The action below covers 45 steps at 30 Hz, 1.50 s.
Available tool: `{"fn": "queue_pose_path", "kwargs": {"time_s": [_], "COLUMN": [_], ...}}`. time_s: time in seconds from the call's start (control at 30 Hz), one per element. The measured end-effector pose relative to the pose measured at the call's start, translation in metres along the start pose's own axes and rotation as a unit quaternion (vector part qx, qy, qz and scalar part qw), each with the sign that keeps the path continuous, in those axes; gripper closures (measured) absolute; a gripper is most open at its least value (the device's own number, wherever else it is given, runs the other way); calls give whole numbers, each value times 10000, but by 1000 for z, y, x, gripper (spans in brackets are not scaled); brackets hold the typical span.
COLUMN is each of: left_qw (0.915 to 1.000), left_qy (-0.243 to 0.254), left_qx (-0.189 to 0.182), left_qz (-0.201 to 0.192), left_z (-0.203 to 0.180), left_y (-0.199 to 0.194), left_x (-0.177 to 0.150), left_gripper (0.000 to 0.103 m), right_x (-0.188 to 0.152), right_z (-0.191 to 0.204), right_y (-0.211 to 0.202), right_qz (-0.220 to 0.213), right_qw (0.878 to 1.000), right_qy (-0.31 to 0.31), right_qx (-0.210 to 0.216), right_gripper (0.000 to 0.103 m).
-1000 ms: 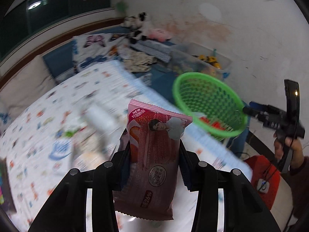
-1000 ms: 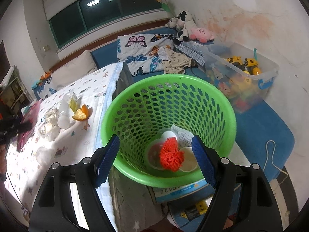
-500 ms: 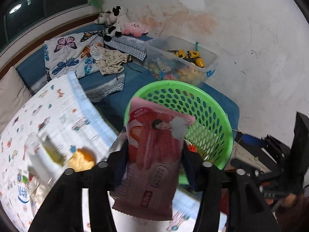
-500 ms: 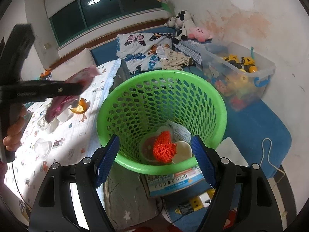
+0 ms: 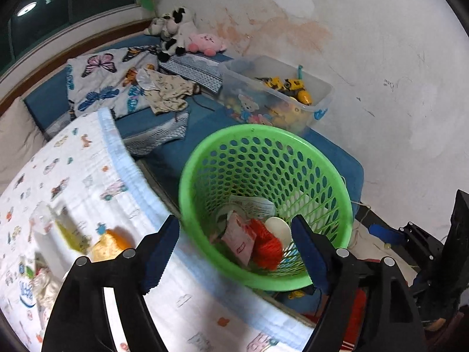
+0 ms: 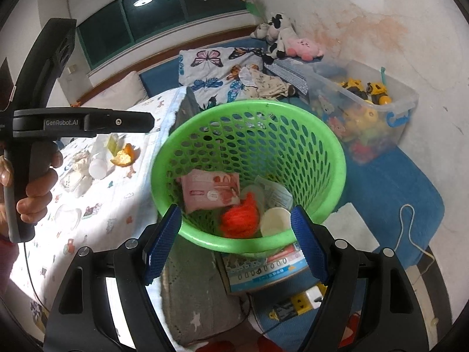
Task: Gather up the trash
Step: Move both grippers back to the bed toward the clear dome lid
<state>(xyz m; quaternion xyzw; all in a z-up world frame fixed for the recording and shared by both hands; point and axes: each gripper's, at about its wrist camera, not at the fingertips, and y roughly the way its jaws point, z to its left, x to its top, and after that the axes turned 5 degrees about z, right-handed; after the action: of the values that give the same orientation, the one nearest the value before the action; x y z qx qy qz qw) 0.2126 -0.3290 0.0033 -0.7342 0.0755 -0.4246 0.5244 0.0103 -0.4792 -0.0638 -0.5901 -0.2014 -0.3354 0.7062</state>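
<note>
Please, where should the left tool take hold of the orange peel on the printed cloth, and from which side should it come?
Probably the upturned curled rim of the orange peel, approached from above, one finger inside the cup and one outside. It lies like an open shell on the printed cloth, so its edges stand free. The left tool is open and empty.

A bright green perforated basket is holding a pink wrapper and orange-red mesh; the white bedsheet is showing small cartoon prints.
</note>
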Motion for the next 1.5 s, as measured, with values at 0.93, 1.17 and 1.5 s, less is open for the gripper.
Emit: {"fn": "queue_pose_path", "kwargs": {"time_s": [0.93,1.17,1.5], "left_qw": [9756,9673,9615], "left_qy": [-1642,-2008,-2198], "left_qx": [1360,1468,1576], "left_qz": [-518,-497,-480], "left_z": [168,195,216], "left_y": [-143,-154,-161], "left_x": [-148,-174,-189], "left_gripper": [27,27,27], "right_x": [-16,-17,-20], "right_z": [205,247,285], "right_y": [46,69,105], "right_qz": [582,705,982], "right_qw": [9681,9569,9460], "right_qy": [-1836,-2108,-2401], "right_qx": [1604,1870,1942], "right_gripper": [26,30,32]}}
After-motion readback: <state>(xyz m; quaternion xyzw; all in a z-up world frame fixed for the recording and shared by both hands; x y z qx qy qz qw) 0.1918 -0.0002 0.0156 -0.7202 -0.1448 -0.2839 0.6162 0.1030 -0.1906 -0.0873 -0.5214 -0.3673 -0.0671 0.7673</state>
